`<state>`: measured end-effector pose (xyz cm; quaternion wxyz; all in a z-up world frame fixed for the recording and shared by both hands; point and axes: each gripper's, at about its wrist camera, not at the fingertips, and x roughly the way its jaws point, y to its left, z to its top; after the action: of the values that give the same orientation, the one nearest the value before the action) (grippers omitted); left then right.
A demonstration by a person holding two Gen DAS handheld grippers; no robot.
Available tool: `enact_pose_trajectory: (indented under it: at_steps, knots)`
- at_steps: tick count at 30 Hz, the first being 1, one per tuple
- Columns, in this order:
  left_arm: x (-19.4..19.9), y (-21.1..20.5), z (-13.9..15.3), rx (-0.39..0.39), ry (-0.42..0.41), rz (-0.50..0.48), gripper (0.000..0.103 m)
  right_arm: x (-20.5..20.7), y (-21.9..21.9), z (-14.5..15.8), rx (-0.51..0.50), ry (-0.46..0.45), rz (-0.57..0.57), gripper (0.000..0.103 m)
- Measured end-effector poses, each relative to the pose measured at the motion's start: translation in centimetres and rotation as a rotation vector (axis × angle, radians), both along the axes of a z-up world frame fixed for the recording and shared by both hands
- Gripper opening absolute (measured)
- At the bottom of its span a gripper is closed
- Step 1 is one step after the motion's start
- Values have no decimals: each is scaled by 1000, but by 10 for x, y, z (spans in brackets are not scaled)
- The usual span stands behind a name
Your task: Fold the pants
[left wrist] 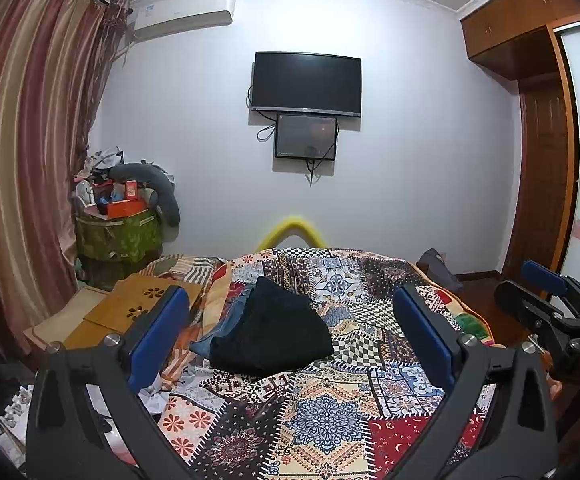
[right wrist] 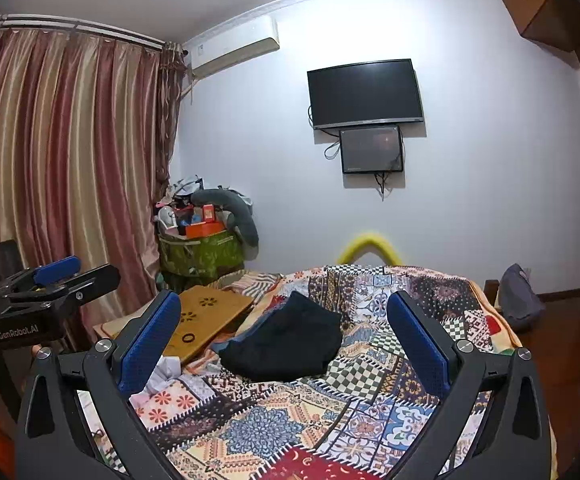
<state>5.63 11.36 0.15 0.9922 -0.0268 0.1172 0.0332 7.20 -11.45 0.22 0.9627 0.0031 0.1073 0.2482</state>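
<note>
Blue-padded fingers of the left gripper are seen spread wide with nothing between them, held above the bed's patchwork quilt. Folded black pants are found ahead of this gripper, lying on the quilt roughly in line with the gap between its fingers, apart from both pads. Blue denim fabric is seen sticking out from under the pants on their left side. Off to the right edge of the left wrist view, the right gripper is caught side-on. From the right wrist view, the right gripper is likewise shown opened wide and empty, with the pants ahead and slightly left of centre between its fingers, untouched. A wooden lap table with flower cut-outs is noted beyond the left finger, beside the pants on the bed's left part. The left gripper is seen at the left edge of that view. Farther ahead, a wall-mounted TV with a smaller screen below it is seen. A striped curtain and a green bag heaped with clutter are noted far left. A yellow curved object is seen past the bed's far end; what it is cannot be told.
</note>
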Motion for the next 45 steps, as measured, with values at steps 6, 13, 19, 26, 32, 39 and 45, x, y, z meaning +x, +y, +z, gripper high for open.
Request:
enact_pose_trajectory:
  at_steps: [6, 13, 19, 26, 32, 39, 45]
  knots:
    - [2, 0, -1, 1, 7, -8, 103, 0, -1, 2, 1, 7, -5, 102]
    - [2, -1, -4, 2, 12, -12, 103, 0, -2, 3, 4, 11, -9, 102]
    - [3, -1, -5, 3, 20, -17, 103, 0, -2, 4, 6, 13, -8, 102]
    - [2, -3, -5, 10, 16, -23, 103, 0, -2, 5, 7, 16, -10, 102]
    - [3, -5, -5, 12, 18, -31, 103, 0, -3, 5, 11, 16, -16, 102]
    - [2, -8, -4, 18, 16, -36, 103, 0, -3, 5, 10, 15, -20, 102]
    - [2, -8, -3, 17, 17, -49, 103, 0, -3, 5, 11, 15, -20, 102]
